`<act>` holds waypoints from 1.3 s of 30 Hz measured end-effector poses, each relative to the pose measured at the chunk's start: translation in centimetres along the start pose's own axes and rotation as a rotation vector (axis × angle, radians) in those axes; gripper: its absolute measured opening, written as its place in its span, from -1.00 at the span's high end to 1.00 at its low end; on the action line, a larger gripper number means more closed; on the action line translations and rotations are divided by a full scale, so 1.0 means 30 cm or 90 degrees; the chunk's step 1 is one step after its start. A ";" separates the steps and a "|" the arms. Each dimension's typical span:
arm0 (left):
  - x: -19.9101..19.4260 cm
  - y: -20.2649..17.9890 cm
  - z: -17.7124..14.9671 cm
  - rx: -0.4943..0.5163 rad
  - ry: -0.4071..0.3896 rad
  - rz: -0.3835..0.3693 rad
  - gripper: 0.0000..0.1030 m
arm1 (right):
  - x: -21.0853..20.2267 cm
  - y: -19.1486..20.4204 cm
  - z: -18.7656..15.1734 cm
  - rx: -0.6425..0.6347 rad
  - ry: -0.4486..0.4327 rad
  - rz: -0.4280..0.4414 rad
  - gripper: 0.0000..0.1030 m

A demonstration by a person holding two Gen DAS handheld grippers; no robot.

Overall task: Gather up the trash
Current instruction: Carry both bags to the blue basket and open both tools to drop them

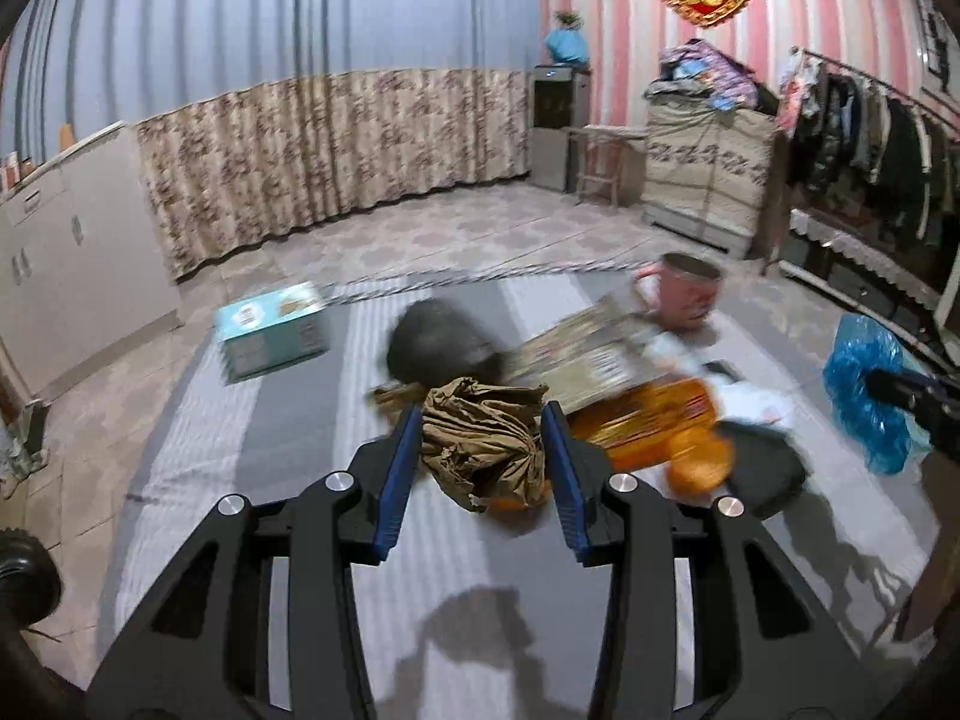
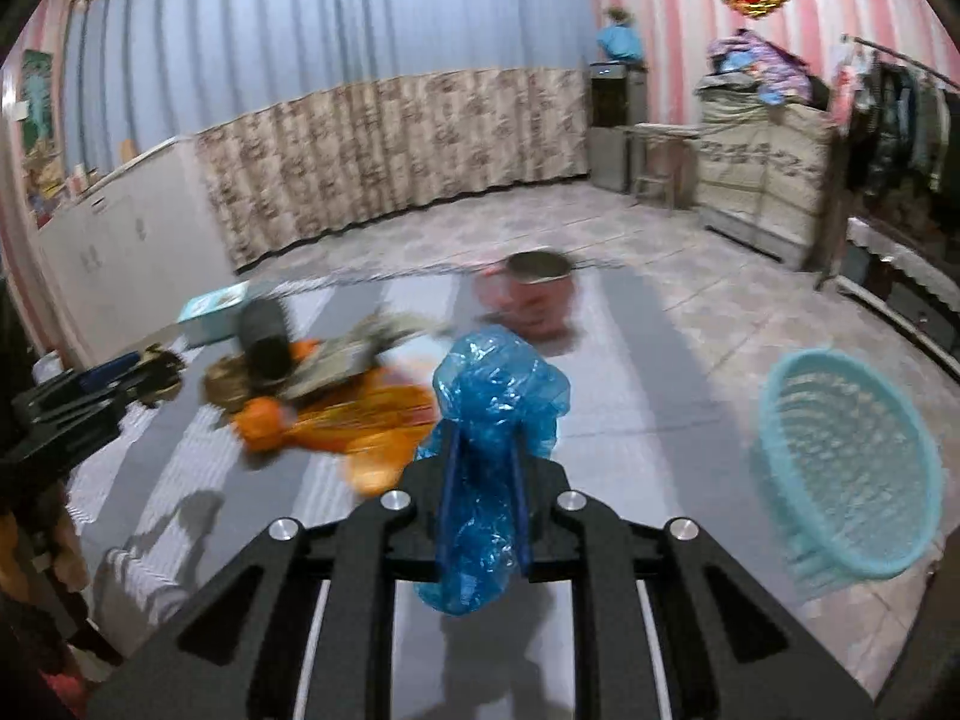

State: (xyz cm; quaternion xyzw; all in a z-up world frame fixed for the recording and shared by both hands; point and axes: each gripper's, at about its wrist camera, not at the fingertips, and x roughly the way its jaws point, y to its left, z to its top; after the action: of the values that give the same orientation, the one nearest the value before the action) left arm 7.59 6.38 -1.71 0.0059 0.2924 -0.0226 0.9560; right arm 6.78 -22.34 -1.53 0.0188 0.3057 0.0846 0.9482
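A crumpled brown paper wad (image 1: 480, 438) was pinched in the left tool (image 1: 483, 432), a blue plastic bag (image 2: 489, 420) in the right tool (image 2: 486, 450), whose view alone showed a turquoise basket (image 2: 852, 474).

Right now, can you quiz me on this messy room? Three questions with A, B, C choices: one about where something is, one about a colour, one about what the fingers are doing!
1. Where is the basket?
A. on the floor beside the mat
B. on the cabinet
C. hanging on the clothes rail

2. What colour is the bag in the right gripper?
A. red
B. blue
C. white

3. What is the left gripper doing?
A. open and empty
B. holding the mug
C. holding brown crumpled paper

Answers: 1 A, it sits on tiles right of the mat. 2 B, blue plastic bulges between the fingers. 3 C, the paper is squeezed between the fingers.
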 end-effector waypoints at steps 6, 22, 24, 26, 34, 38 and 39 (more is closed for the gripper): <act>0.022 -0.238 0.064 0.013 -0.009 -0.052 0.22 | -0.079 -0.305 0.066 0.023 -0.025 -0.081 0.69; 0.139 -0.879 0.166 0.089 -0.018 -0.193 0.22 | -0.081 -0.850 0.027 0.118 -0.035 -0.195 0.69; 0.169 -0.956 0.163 0.095 -0.008 -0.216 0.22 | -0.068 -0.878 0.016 0.123 -0.031 -0.204 0.69; 0.195 -1.029 0.161 0.099 0.002 -0.236 0.22 | -0.054 -0.903 0.004 0.135 -0.029 -0.211 0.69; 0.298 -1.302 0.117 0.157 0.027 -0.278 0.22 | -0.032 -0.991 -0.024 0.165 -0.023 -0.227 0.70; 0.346 -1.391 0.119 0.185 0.035 -0.287 0.07 | -0.041 -1.016 -0.032 0.184 -0.028 -0.225 0.70; 0.356 -1.404 0.118 0.189 0.038 -0.281 -0.17 | -0.041 -1.020 -0.035 0.185 -0.027 -0.227 0.70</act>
State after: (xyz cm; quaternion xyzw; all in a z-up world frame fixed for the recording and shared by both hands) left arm 16.43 -36.19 -4.66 0.0831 0.3083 -0.2730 0.9075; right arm 9.74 -52.71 -4.35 0.1026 0.2929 -0.1297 0.9417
